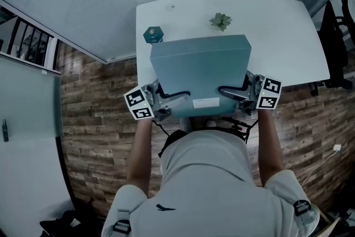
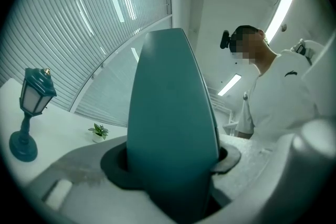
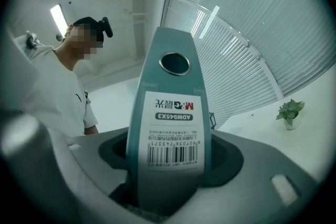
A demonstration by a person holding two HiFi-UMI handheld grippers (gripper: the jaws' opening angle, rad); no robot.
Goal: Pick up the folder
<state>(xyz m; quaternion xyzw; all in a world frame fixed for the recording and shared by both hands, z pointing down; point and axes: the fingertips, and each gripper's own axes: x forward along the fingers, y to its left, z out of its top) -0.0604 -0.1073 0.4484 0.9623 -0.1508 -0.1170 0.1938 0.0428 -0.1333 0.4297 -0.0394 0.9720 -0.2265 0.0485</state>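
Observation:
A teal box folder [image 1: 199, 72] is held off the table, over its near edge, in front of the person. My left gripper [image 1: 175, 96] clamps its left end and my right gripper [image 1: 233, 91] its right end. In the left gripper view the folder's plain teal edge [image 2: 170, 128] stands upright between the dark pads [image 2: 113, 165] and fills the gap of that gripper [image 2: 170, 168]. In the right gripper view the spine [image 3: 173, 128], with a white barcode label and a finger hole, sits between the jaws of the right gripper [image 3: 170, 168]. Both are shut on it.
The white table [image 1: 277, 36] carries a small teal lantern ornament [image 1: 153, 35] at its back left and a little potted plant [image 1: 221, 21] at the back. A black chair [image 1: 335, 47] stands at the right. Blinds cover the glass wall behind; the floor is wood.

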